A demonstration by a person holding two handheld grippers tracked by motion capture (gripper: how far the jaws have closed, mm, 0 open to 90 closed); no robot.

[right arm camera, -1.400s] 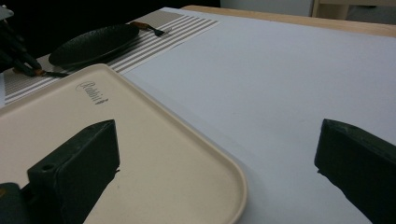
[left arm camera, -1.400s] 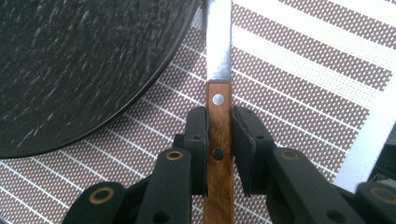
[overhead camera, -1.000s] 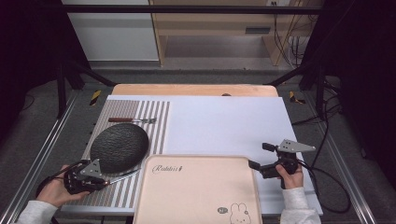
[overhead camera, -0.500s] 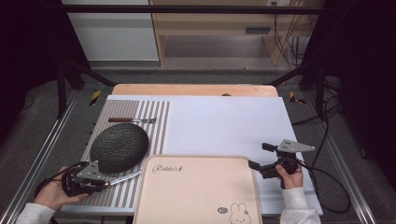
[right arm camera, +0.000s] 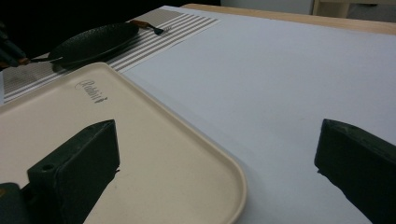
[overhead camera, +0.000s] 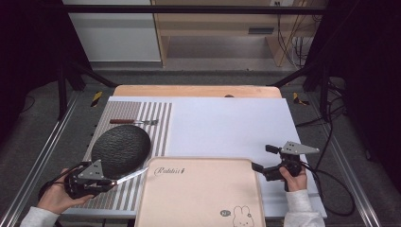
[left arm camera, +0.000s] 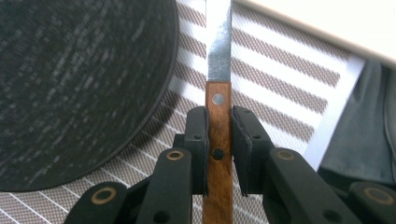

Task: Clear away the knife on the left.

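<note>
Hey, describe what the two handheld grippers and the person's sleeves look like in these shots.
Both grippers are black, each with two blocky black jaws on linked arms with brass-coloured pivot rings. The left gripper and right gripper each carry a grey three-cornered plate on top and trail a black cable. The person wears light grey sleeves with ribbed cuffs.

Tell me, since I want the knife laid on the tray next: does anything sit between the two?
Nothing visible does. The left gripper holds the knife by its wooden handle, blade pointing toward the tray, over the striped mat. The black plate lies beside the blade, off that line.
</note>
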